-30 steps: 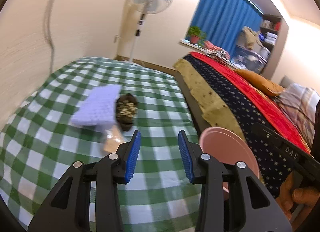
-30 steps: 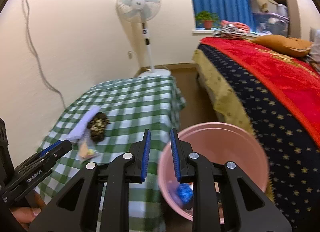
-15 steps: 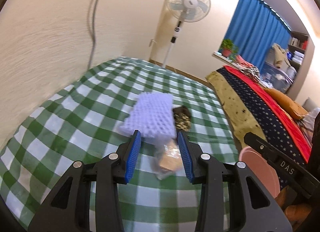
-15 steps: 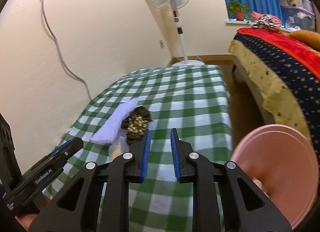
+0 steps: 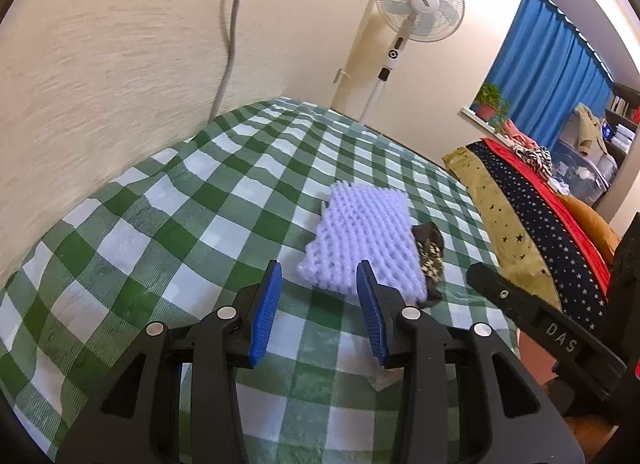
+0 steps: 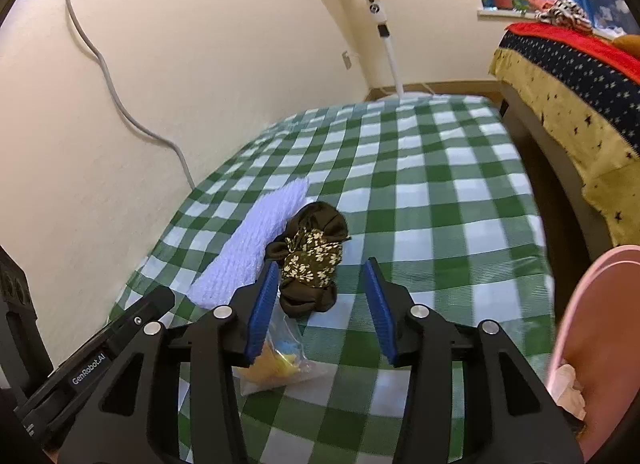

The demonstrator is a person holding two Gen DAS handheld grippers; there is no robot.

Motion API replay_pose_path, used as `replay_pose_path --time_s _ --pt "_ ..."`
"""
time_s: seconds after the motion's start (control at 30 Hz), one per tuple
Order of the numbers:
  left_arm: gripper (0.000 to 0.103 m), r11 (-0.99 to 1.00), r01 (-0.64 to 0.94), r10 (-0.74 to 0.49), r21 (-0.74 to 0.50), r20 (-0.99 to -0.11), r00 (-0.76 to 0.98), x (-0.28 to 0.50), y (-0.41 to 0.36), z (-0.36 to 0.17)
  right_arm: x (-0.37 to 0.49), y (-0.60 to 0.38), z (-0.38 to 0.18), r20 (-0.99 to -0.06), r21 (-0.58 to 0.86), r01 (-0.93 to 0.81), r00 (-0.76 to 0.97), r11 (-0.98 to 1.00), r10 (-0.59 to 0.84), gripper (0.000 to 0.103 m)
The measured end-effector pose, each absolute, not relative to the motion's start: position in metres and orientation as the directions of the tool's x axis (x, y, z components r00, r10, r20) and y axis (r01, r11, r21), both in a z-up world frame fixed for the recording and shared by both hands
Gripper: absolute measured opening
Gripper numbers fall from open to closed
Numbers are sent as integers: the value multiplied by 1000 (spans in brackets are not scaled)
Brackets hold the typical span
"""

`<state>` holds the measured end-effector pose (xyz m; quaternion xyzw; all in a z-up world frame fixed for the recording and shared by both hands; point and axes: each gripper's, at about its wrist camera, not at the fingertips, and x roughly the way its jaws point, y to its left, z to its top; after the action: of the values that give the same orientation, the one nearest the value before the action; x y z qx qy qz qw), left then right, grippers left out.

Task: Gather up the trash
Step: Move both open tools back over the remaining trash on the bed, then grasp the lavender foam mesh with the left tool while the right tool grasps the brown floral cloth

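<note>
On the green checked tablecloth (image 5: 224,199) lie a lavender foam net (image 5: 364,240) (image 6: 256,240), a dark floral cloth bundle (image 5: 430,252) (image 6: 312,260) and a clear plastic bag with something yellow in it (image 6: 276,364). My left gripper (image 5: 318,304) is open and empty, its tips just short of the foam net. My right gripper (image 6: 320,300) is opening. The cloth bundle lies just past its tips, nearer the left finger, and no pad presses on it. The bag lies under that same finger.
A pink bin (image 6: 592,344) with crumpled paper inside stands at the table's right edge. The bed (image 6: 580,95) runs along the right, across a narrow floor gap. A standing fan (image 5: 416,7) and a wall cable (image 6: 120,103) are behind the table.
Both grippers swung from the pink bin toward the trash on the table and came lower. The right jaws have widened. The left gripper now faces the foam net instead of the bag.
</note>
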<state>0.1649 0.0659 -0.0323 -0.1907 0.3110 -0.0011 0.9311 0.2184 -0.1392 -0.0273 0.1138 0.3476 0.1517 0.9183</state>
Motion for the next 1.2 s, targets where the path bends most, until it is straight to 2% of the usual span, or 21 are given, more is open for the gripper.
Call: replay_pose_path --time_s 0.5,0.6,0.67,0.77,0.9,1.13,1.2 --pt "39 870 -131 -212 -476 -600 771 192 73 -56 244 -118 -56 -677 301 -230 632 925 377 48" --pt "39 856 -127 -240 -501 -602 761 196 72 -61 245 -116 -59 -684 296 -242 622 924 382 43" --pt "39 849 -131 -245 -511 -602 760 196 72 -63 245 -116 -60 -685 297 -246 618 923 386 33" --pt "39 839 -129 -264 -528 -603 753 198 71 -66 246 -117 -60 -684 299 -243 620 923 385 24" --pt "38 844 -125 -272 -521 -618 738 200 68 -69 243 -119 -59 -677 289 -243 632 926 378 20" --pt "7 859 -113 -277 -500 -639 717 200 64 -73 235 -124 -53 -673 264 -223 654 938 345 18" --pt "4 869 -106 -274 -483 -648 710 199 61 -72 233 -128 -51 -672 263 -216 658 940 339 18"
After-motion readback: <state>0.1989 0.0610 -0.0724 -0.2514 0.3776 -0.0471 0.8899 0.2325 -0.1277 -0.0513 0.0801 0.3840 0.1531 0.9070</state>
